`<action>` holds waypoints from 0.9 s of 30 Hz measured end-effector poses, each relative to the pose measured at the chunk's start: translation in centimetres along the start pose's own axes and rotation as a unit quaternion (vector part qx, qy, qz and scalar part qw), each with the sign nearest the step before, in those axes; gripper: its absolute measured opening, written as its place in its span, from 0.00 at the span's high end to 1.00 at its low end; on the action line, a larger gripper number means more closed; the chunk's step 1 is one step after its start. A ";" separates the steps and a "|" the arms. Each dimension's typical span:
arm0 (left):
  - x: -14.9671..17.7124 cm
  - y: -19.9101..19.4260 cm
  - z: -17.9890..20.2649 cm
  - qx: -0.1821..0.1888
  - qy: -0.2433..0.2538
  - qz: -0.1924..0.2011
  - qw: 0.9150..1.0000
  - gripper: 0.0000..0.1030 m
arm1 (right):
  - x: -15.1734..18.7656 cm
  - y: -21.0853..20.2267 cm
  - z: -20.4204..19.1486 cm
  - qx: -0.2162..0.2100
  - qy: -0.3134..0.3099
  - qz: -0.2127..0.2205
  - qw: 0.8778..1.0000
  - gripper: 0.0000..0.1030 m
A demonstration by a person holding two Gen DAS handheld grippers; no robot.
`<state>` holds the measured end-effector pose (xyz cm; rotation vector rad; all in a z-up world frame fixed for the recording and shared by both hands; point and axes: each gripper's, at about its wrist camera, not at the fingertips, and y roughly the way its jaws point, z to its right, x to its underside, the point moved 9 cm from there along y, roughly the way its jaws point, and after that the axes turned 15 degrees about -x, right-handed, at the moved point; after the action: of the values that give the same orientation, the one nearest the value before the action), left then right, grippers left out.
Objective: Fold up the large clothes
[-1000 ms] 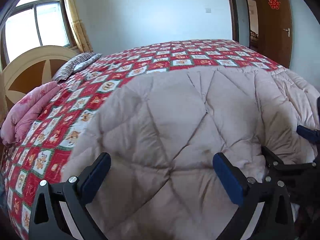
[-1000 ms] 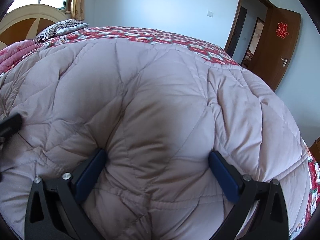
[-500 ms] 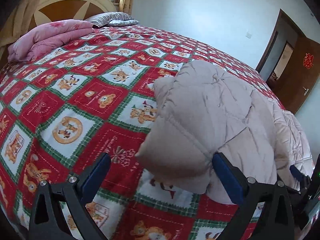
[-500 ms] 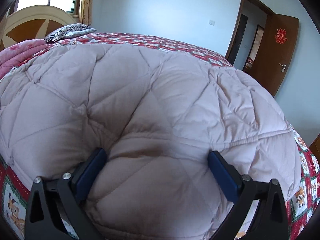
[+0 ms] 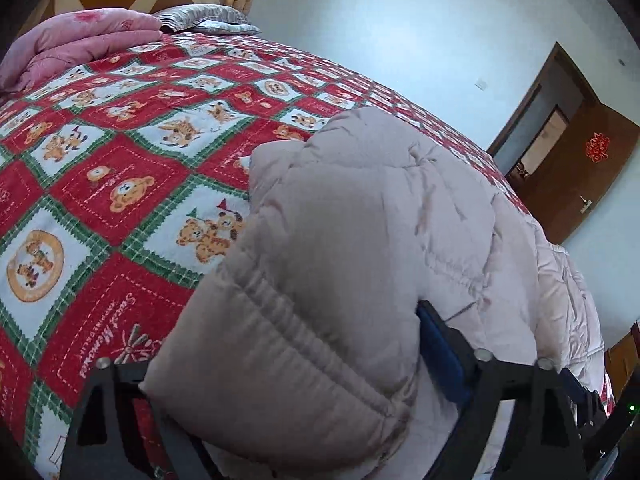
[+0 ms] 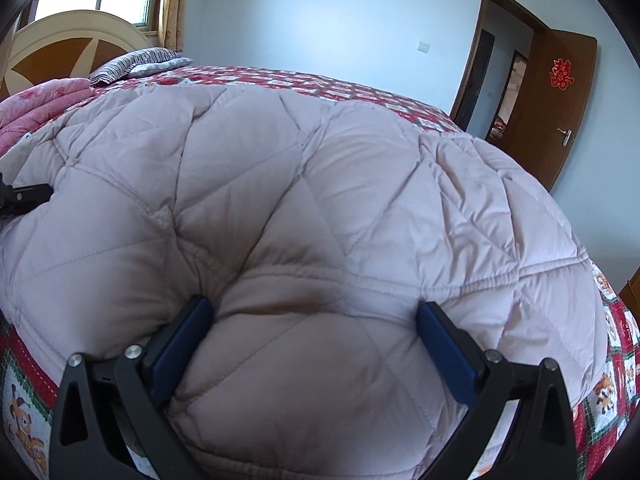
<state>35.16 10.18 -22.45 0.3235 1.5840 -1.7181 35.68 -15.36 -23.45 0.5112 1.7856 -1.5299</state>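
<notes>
Puffer coat (image 6: 320,208), pale pink and quilted, is lying spread across the bed (image 5: 120,168) with its red bear-print cover, giving room to fold. Left tool (image 5: 288,376) is straddling a ribbed cuff or hem bunched between its wide-spread fingers; whether it is actually gripping, I cannot tell. Right tool (image 6: 312,340) is bracketing a padded bulge, fingers wide apart, likely pinning or gathering it.

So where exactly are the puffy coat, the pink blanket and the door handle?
puffy coat (image 6: 320,184), right wrist view, middle of its quilted surface.
pink blanket (image 5: 80,36), left wrist view, top fold.
door handle (image 6: 565,134), right wrist view, the lever.
</notes>
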 end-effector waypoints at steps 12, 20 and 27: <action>-3.3 -9.6 7.8 0.006 0.167 0.142 0.976 0.73 | -0.5 -0.6 -0.1 -0.015 0.009 -0.001 1.000 0.00; -3.6 -16.6 16.4 0.067 0.271 0.225 0.934 0.73 | 0.1 -5.7 3.7 -0.038 0.061 0.039 0.997 0.02; -1.5 -18.8 26.0 0.097 0.368 0.268 0.885 0.75 | 1.8 -10.3 10.5 -0.016 0.155 0.095 0.983 0.02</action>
<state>31.40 -14.72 -2.48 1.5121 1.5841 -1.3629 30.02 -28.02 -18.20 0.9189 1.9256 -1.3417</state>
